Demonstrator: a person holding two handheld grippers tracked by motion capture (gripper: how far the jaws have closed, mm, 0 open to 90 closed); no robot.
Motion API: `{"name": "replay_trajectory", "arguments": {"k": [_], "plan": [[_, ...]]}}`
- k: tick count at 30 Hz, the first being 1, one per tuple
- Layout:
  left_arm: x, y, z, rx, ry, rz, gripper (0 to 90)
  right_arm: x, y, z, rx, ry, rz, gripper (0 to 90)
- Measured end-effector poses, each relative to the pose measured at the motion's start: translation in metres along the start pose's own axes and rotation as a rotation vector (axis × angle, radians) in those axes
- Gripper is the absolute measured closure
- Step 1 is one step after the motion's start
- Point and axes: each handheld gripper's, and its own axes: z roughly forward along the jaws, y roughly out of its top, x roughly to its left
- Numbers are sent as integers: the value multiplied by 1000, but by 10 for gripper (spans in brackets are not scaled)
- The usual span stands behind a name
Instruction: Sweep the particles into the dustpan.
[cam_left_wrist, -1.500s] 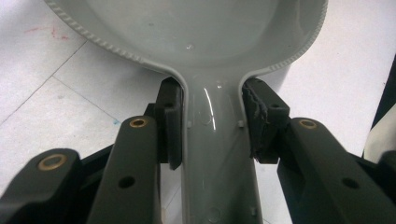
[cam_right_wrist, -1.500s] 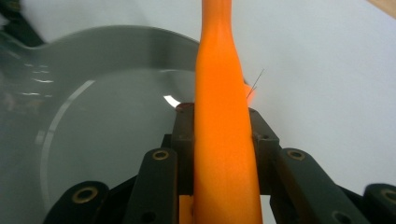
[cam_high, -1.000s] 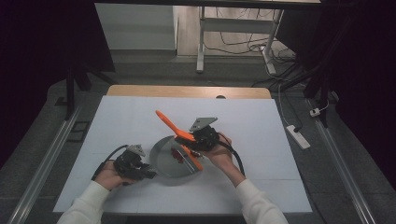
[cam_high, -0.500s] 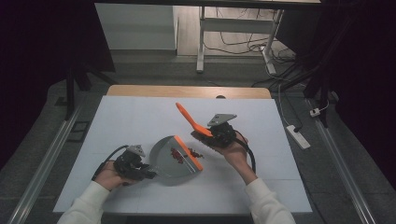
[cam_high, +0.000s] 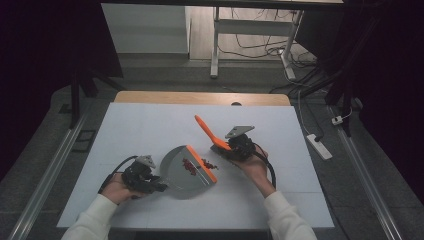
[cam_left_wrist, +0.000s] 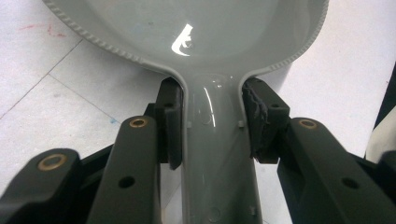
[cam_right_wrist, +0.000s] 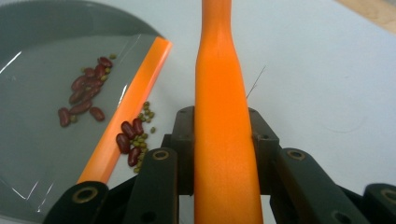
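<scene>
A grey dustpan (cam_high: 176, 167) (cam_right_wrist: 42, 70) with an orange lip (cam_high: 202, 163) (cam_right_wrist: 126, 112) lies on the white table. My left gripper (cam_high: 158, 184) (cam_left_wrist: 212, 116) is shut on the dustpan's grey handle (cam_left_wrist: 217, 158), a pad pressing on each side. Right of the pan, my right gripper (cam_high: 226, 147) (cam_right_wrist: 223, 126) is shut on an orange brush handle (cam_high: 206, 128) (cam_right_wrist: 224, 116) that slants up and away. Several red beans (cam_high: 189, 166) (cam_right_wrist: 86, 93) lie inside the pan. More red and small green beans (cam_high: 210, 164) (cam_right_wrist: 135, 137) sit on the table just outside the lip.
The table's wooden far edge (cam_high: 200, 98) runs across the back. A white power strip (cam_high: 319, 146) lies on the floor to the right. A white frame (cam_high: 216, 45) and cables stand beyond the table.
My right gripper has carried the orange brush handle to the right, off the dustpan's lip. The left gripper and the dustpan have stayed put.
</scene>
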Motion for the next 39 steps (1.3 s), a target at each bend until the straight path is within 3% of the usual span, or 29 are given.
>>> {"name": "replay_trajectory", "arguments": {"k": [8,19,24,27,30,34,39], "plan": [[0,0,0,4,1,3,623,15,2,13,17,57,-23,700],[0,0,1,9,1,6,623,29,7,17,14,100,-20,700],[0,0,2,12,3,5,623,39,11,18,6,112,-42,700],[0,0,2,11,2,5,623,43,15,17,-17,161,-34,700],[0,0,2,9,1,5,623,50,18,17,-23,173,-65,700],[0,0,2,8,4,8,623,49,22,9,-56,157,-68,700],[0,0,1,4,0,6,623,36,21,-1,-79,115,-39,700]]}}
